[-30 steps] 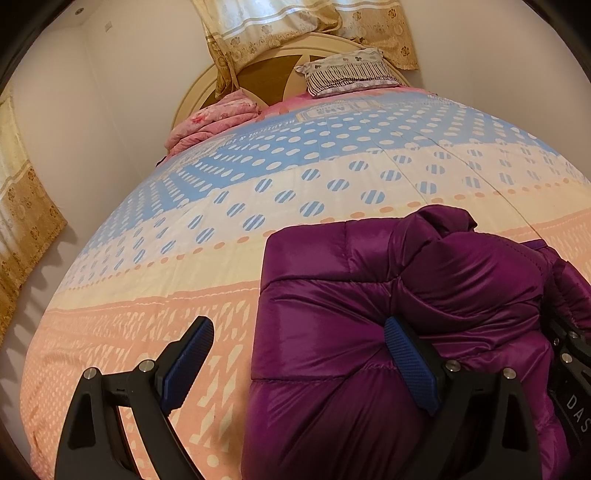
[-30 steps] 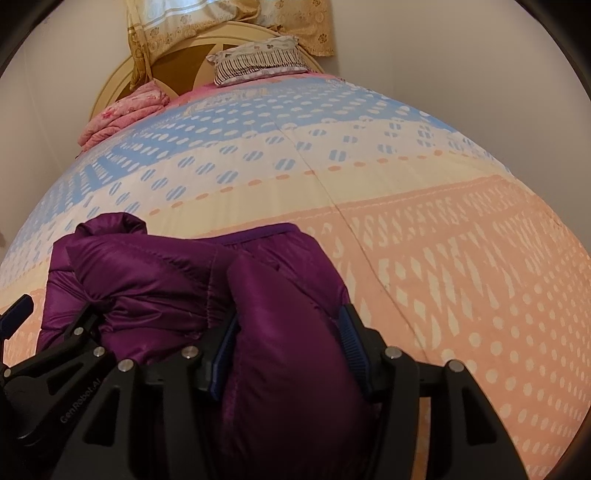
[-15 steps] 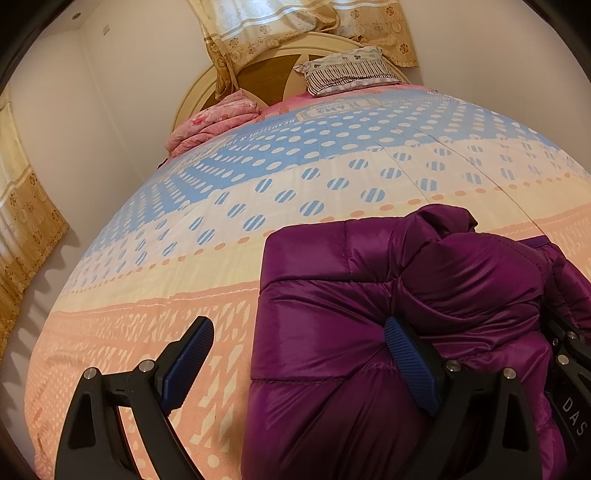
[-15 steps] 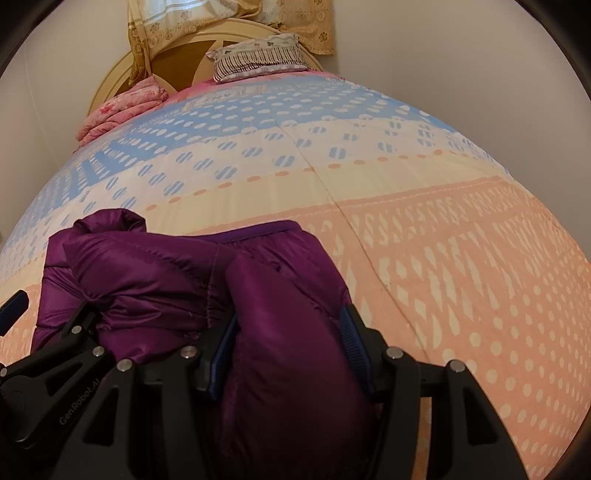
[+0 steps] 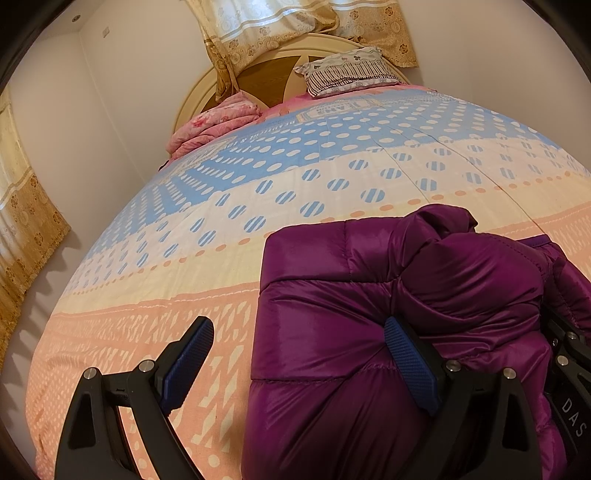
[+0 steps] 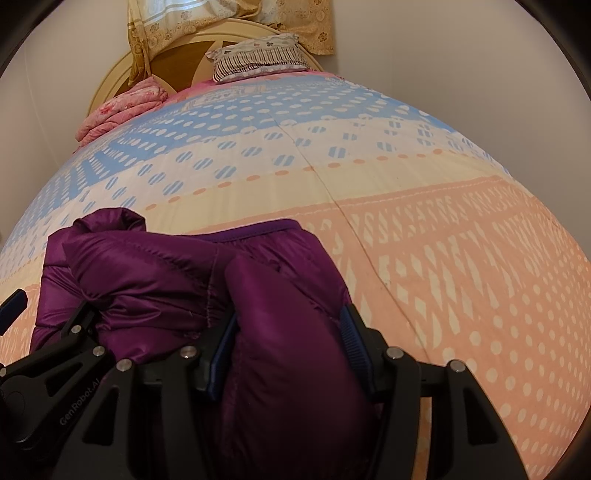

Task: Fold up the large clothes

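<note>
Bed point(image 5: 258, 206), polka-dot quilt in blue, cream and peach: folded purple puffer jacket point(image 5: 351, 295) near end; pink folded blanket point(image 5: 214, 122), striped pillow point(image 5: 347, 74) at headboard.

You see a dotted bedspread point(image 5: 258, 206), a striped pillow point(image 5: 347, 72), a pink quilt point(image 5: 214, 123) and gold curtains point(image 5: 288, 26).

"GenRobot.AI" is printed in grey letters on the black frame of the left tongs point(image 6: 13, 306), seen at the lower left of the right wrist view. The letters "DAS" are read on the black body of the right tongs point(image 5: 572, 417) at the lower right edge of the left wrist view; the rest of that word is cut off. A line of printed lettering and a boxed label are seen on the blue band of the bedspread point(image 5: 332, 114) near the head of the bed, upside down and too distorted to be read with certainty.
</note>
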Demonstrator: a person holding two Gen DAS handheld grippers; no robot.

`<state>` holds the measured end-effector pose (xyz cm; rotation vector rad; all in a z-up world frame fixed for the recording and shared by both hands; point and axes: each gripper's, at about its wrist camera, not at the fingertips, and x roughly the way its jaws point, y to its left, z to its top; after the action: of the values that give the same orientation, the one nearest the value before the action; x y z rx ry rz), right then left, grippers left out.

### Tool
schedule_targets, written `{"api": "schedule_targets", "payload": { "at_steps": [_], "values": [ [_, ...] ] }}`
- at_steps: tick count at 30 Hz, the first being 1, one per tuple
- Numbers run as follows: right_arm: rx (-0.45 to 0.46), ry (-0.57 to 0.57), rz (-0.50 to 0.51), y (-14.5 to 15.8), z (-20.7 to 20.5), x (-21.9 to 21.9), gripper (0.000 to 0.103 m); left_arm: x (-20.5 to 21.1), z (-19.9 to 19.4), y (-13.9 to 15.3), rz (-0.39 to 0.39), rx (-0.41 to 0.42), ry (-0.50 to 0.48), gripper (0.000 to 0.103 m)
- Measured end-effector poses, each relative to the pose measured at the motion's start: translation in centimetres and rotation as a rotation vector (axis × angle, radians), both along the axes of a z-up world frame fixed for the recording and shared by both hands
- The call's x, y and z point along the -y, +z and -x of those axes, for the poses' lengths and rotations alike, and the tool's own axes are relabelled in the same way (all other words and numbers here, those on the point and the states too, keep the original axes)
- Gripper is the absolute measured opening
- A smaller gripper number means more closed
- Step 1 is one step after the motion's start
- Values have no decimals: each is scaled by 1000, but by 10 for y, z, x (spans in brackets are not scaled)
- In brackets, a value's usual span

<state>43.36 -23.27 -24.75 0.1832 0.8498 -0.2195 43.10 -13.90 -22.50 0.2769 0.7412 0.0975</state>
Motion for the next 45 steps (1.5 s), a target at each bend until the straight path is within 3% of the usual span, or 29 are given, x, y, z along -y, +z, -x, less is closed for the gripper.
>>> {"api": "schedule_targets", "payload": {
  "at_steps": [12, 15, 18, 19, 22, 26, 31, 34, 41, 45],
  "values": [
    [-2, 2, -34, -1, 1, 5, 59, -3, 0, 3, 15, -24, -13, 94],
    [1, 28, -65, 9, 13, 10, 59, -17, 19, 17, 124, -79, -107, 94],
    [52, 28, -96, 29, 46, 14, 60, -44, 59, 32, 205, -44, -139, 94],
    [68, 36, -92, 33, 58, 14, 65, -55, 72, 35, 225, -28, -148, 94],
    [97, 31, -75, 37, 87, 13, 70, -78, 94, 25, 243, -38, -137, 94],
    [69, 31, -99, 15, 96, 15, 70, -90, 104, 7, 305, -48, -127, 94],
    [71, 44, -130, 1, 94, 16, 69, -69, 107, -1, 206, -10, -137, 94],
    [72, 54, -173, -4, 92, 22, 69, -67, 102, -3, 242, -21, -135, 94],
    [79, 78, -143, -7, 94, 17, 68, -65, 98, -10, 278, -28, -159, 94],
    [85, 110, -151, -7, 98, 12, 53, -63, 97, -10, 289, -37, -175, 93]
  ]
}}
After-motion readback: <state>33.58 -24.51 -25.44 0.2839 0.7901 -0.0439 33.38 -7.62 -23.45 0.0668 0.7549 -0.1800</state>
